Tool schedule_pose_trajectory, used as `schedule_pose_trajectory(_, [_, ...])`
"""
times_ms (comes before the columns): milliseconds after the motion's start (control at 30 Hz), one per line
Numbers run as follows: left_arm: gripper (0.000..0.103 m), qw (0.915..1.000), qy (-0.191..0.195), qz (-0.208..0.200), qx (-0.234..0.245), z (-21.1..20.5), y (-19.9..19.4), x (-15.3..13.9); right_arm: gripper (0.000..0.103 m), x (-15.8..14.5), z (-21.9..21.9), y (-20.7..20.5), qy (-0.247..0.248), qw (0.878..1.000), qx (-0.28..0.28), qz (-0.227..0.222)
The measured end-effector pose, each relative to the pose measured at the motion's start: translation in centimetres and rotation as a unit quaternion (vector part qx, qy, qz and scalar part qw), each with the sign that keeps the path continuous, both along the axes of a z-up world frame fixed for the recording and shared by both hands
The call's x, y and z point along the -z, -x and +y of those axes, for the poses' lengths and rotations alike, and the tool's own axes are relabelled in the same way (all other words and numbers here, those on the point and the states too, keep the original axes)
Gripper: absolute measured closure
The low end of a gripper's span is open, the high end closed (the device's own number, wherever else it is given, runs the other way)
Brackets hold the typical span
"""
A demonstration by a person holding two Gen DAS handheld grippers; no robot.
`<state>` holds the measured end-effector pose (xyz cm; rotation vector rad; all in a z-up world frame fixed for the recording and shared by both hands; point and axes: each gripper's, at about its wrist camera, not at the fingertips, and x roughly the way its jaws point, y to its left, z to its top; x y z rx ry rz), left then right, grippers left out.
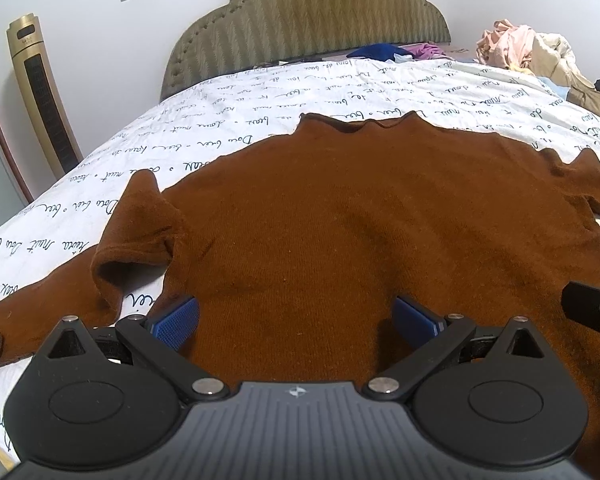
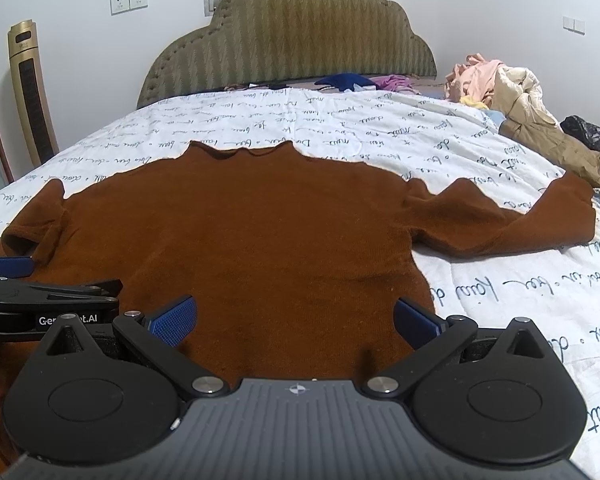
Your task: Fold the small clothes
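Note:
A brown knit sweater (image 1: 340, 216) lies flat on the bed, neck toward the headboard, hem toward me. Its left sleeve (image 1: 136, 236) is bent back on itself; its right sleeve (image 2: 512, 220) stretches out to the right. My left gripper (image 1: 296, 320) is open, its blue pads spread over the hem at the sweater's left side. My right gripper (image 2: 296, 320) is open over the hem's right side, holding nothing. The left gripper also shows at the left edge of the right wrist view (image 2: 40, 296).
The bed has a white cover with black script (image 1: 260, 120) and a padded olive headboard (image 1: 312, 12). A heap of clothes (image 2: 508, 92) lies at the far right, more garments by the headboard (image 2: 348, 80). A gold tower fan (image 1: 40, 92) stands left.

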<state>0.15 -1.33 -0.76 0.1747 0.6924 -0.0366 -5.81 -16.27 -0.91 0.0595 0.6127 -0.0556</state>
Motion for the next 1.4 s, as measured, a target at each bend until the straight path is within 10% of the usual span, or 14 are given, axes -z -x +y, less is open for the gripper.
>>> schedule_pose_trajectory(567, [0.0,0.9996,0.021,-0.01,0.014,-2.3,-2.2,-0.7,0.0,-0.9,-2.5,-1.2,0.029,0.999,-0.001,-0.019])
schedule_pose_trajectory(933, [0.0,0.9999,-0.009,-0.008,0.009,-4.1,-3.8,1.2,0.002,-1.3,-19.4,-12.0,0.114,0.967,0.226,-0.008])
schedule_pose_trajectory(1133, [0.0,0.9995,-0.026,-0.007,0.015,-4.3,-3.8,1.5,0.017,0.1,-30.8,-18.1,0.074,0.93,0.357,0.043])
schedule_pose_trajectory(1300, [0.0,0.9991,-0.037,-0.006,0.019,-4.8,-4.0,2.1,0.029,1.4,-35.2,-20.6,0.012,0.923,0.377,0.07])
schedule_pose_trajectory(1400, [0.0,0.9989,-0.042,-0.01,0.021,-4.9,-3.9,2.1,0.074,2.0,-36.1,-21.2,-0.004,0.92,0.383,0.083])
